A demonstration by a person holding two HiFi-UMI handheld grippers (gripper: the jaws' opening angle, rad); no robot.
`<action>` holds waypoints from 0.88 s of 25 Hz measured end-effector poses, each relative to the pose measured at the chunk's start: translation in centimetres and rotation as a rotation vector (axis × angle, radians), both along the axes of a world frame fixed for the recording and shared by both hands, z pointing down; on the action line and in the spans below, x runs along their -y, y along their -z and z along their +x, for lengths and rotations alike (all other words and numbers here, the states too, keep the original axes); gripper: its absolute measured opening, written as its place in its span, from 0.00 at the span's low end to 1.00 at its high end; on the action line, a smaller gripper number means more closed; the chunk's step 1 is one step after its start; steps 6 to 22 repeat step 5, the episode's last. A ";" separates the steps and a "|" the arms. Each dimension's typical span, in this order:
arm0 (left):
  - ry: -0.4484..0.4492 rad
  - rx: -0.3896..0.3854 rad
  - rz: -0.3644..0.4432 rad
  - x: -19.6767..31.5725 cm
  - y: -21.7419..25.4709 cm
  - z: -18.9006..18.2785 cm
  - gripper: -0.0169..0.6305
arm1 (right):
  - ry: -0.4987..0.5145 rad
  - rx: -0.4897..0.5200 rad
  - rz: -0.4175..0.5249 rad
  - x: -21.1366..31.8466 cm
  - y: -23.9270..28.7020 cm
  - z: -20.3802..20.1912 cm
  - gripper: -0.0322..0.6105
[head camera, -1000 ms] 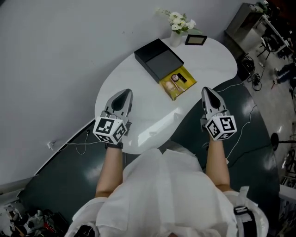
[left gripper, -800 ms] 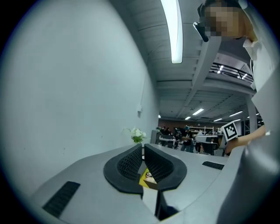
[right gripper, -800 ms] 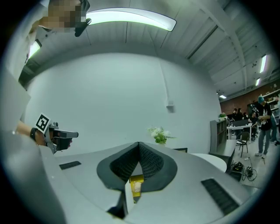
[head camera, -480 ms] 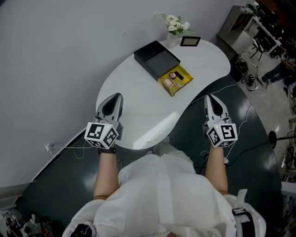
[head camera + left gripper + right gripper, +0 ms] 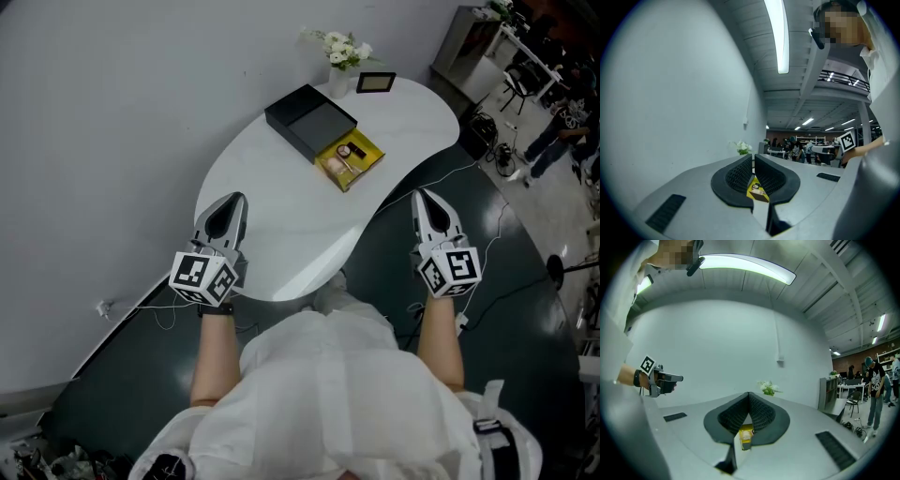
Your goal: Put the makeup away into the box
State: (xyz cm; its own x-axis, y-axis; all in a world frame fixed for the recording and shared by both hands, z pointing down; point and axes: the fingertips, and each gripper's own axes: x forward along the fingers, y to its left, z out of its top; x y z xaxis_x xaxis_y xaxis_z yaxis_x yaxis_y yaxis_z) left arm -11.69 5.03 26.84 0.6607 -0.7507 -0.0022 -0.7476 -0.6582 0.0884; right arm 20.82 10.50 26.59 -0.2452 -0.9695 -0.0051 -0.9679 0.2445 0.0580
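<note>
While the white table (image 5: 281,216) fills the middle of the head view, its near edge slips under the person's white top; the black box (image 5: 309,120) sits at the far side, and what lies in it is too dark to make out; just beside it, on the near side, lies the yellow tray (image 5: 361,161), and the makeup (image 5: 345,152) in it is too small to tell piece from piece; each gripper view catches only a sliver of that tray beyond its jaws. Both forearms reach forward, grippers level; the left gripper (image 5: 231,201) hangs over the table's near left edge, the right gripper (image 5: 423,194) over the dark floor just off the table's right edge, both well apart from the tray. Left jaws together, nothing gripped; right jaws together, empty too.
</note>
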 end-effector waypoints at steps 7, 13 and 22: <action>-0.008 0.003 0.003 -0.5 -0.1 -0.2 0.07 | -0.001 -0.017 -0.003 -0.5 -0.1 -0.2 0.07; -0.008 0.003 0.003 -0.5 -0.1 -0.2 0.07 | -0.001 -0.017 -0.003 -0.5 -0.1 -0.2 0.07; -0.008 0.003 0.003 -0.5 -0.1 -0.2 0.07 | -0.001 -0.017 -0.003 -0.5 -0.1 -0.2 0.07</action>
